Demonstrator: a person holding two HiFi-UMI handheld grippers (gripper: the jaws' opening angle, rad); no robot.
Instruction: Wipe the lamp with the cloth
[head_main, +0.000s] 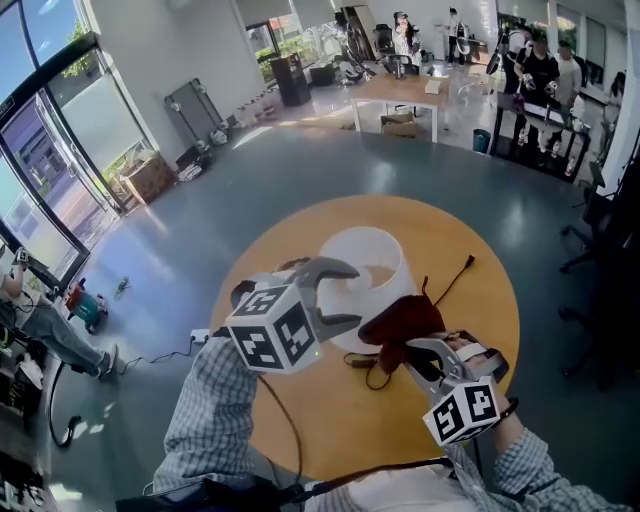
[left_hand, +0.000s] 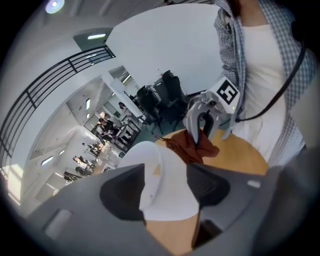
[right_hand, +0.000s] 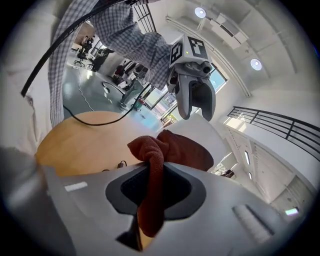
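**Fig.** White drum-shaped lamp (head_main: 365, 270) stands mid round wooden table (head_main: 340, 420). R gripper (right_hand: 150, 192) pinches a fold of dark red terry cloth (right_hand: 172, 150), which lies at the shade's side. L gripper (left_hand: 167, 192) has its jaws spread w/ the shade between, not pressing. Risk: unbraced, the lamp may slide or tip under a wiping push, and the thin pinch may slip. Thin dark cord (head_main: 450, 275) nearby could snag. L gripper crowds the near side.
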